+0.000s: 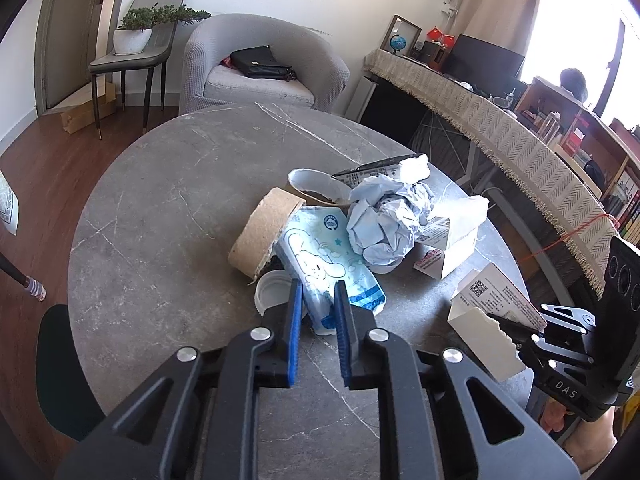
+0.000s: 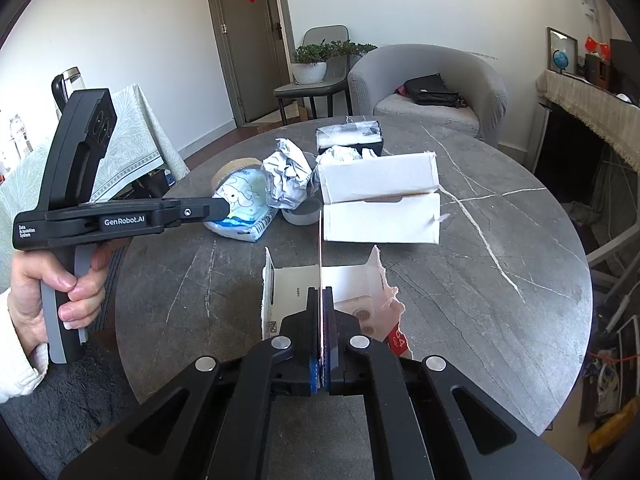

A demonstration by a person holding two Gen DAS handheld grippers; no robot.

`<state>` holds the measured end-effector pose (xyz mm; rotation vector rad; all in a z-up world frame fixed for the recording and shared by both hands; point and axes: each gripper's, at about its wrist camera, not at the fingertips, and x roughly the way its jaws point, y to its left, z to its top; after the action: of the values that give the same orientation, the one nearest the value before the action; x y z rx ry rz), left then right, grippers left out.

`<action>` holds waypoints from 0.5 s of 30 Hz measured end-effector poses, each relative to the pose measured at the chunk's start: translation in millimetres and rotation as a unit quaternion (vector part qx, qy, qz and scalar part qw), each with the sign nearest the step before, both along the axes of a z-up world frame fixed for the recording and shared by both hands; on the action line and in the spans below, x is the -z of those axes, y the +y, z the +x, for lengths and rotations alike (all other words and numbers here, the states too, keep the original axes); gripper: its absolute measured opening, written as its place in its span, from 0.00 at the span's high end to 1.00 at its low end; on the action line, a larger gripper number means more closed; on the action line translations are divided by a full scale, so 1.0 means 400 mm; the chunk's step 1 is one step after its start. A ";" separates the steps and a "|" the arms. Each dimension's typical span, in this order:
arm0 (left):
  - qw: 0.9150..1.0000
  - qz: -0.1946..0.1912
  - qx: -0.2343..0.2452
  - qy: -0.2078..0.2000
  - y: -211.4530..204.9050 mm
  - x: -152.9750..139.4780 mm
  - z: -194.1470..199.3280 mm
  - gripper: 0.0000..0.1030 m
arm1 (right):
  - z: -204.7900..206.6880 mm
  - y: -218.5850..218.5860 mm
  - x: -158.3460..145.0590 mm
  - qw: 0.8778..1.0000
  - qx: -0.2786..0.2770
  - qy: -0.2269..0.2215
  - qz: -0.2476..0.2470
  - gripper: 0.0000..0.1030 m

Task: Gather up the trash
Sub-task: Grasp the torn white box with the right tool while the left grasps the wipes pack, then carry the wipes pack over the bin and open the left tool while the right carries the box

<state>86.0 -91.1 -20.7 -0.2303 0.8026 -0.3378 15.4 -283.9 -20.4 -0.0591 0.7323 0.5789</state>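
Note:
Trash lies on a round grey marble table (image 1: 168,208). My left gripper (image 1: 317,286) is open, its jaws on either side of the near end of a light-blue tissue pack (image 1: 324,256); the pack also shows in the right wrist view (image 2: 244,204). My right gripper (image 2: 321,292) is shut on the thin flap of a torn white cardboard box (image 2: 296,292), which also shows in the left wrist view (image 1: 492,312). Crumpled paper (image 1: 384,220), a tape roll (image 1: 264,232), a paper cup (image 1: 316,188) and a white lid (image 1: 274,292) lie close by.
White boxes (image 2: 380,204) and a black packet (image 2: 348,134) lie further back on the table (image 2: 500,240). A grey armchair (image 1: 260,64) with a black bag stands behind, a chair with a potted plant (image 1: 136,36) to its left, a cloth-covered sideboard (image 1: 500,128) on the right.

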 end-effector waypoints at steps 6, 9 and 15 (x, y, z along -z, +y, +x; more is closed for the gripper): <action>1.000 0.007 -0.004 -0.013 0.009 -0.015 -0.012 0.90 | 0.004 0.019 -0.012 1.000 0.001 -0.003 0.006 0.99; 1.000 0.014 -0.006 -0.023 0.013 -0.026 -0.018 0.91 | 0.006 0.031 -0.010 1.000 -0.001 -0.001 0.006 0.99; 0.999 0.025 0.007 -0.026 0.017 -0.037 -0.033 0.92 | 0.001 0.048 -0.035 1.000 0.001 -0.010 0.016 0.99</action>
<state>73.0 -84.3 -5.8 -0.1695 0.7610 -0.3346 15.7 -264.9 -6.3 -0.0334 0.7035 0.5876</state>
